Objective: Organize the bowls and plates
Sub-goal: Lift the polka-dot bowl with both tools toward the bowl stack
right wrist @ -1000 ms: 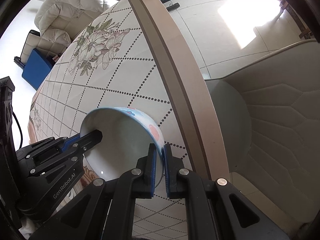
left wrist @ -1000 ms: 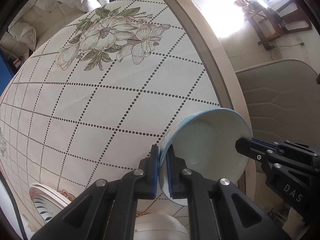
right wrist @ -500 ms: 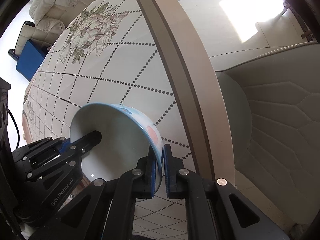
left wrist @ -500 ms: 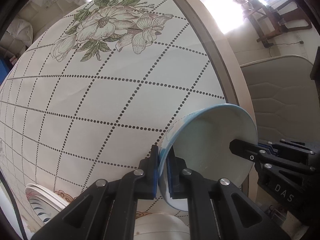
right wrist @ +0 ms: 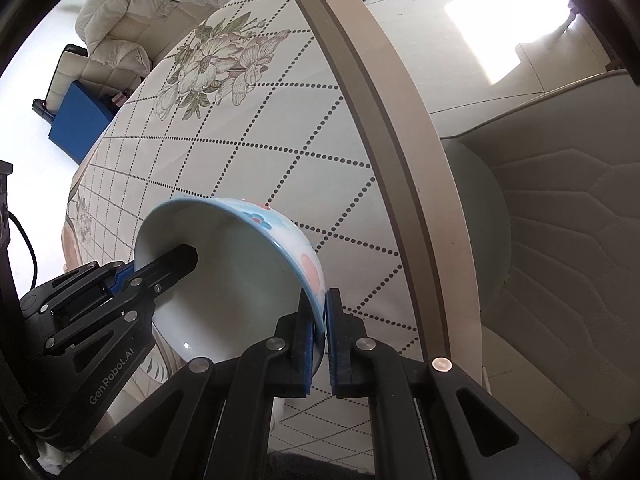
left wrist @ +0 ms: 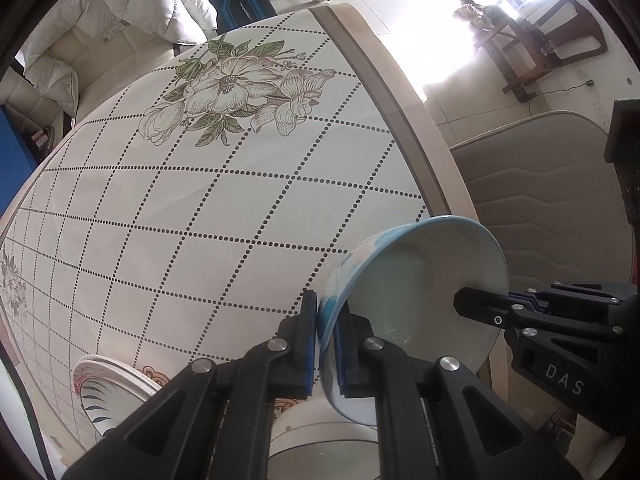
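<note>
A blue-rimmed bowl (left wrist: 416, 292) with a white inside and pink and blue flowers outside (right wrist: 240, 280) is held in the air over the table's near right edge. My left gripper (left wrist: 326, 344) is shut on its left rim. My right gripper (right wrist: 319, 344) is shut on the opposite rim; in the left wrist view it (left wrist: 516, 312) shows at the right. A white bowl (left wrist: 324, 452) sits on the table right below the held bowl. A stack of patterned plates (left wrist: 108, 388) lies at the lower left.
The round table (left wrist: 400, 92) has a cream cloth with dotted diamonds and a flower print (left wrist: 228, 88). A padded chair (right wrist: 560, 240) stands close by its right edge. A white sofa (left wrist: 100, 20) and a blue box (right wrist: 78, 120) lie beyond the far side.
Both grippers and the bowl have drawn back and up a little, so more of the table and far floor shows. The grip on the bowl has not changed.
</note>
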A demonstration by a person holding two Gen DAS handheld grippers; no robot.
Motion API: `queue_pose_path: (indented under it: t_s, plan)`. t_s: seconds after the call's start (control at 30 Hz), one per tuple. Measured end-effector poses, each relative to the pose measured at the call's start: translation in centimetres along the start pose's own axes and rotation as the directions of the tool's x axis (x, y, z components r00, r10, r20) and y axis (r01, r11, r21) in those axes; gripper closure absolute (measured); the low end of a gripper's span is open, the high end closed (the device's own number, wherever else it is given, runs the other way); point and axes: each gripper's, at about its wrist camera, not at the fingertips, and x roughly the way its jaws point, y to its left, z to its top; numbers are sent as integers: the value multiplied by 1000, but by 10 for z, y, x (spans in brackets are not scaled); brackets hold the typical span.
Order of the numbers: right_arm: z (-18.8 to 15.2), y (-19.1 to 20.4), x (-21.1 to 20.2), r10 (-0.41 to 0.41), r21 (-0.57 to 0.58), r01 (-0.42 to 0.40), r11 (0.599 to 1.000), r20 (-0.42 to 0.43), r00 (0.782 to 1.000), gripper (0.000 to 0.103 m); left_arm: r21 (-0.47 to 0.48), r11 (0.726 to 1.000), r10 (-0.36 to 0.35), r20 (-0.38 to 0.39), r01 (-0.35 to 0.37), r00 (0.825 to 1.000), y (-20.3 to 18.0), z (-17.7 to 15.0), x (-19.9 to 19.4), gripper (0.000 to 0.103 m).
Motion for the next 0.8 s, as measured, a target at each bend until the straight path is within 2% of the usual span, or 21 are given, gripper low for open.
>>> queue_pose_path:
  t_s: [0.4,0.8]
  plan:
    - [-60,34,-36,-16,-52,18,998,42,999,96,-1,1000,4,60,-4,998,6,-49,-39,97]
    - [-133,67,-26,-21,-95,24,995,33,999,96,-19,1000,8,66,-6,998,26,-117,-49,97]
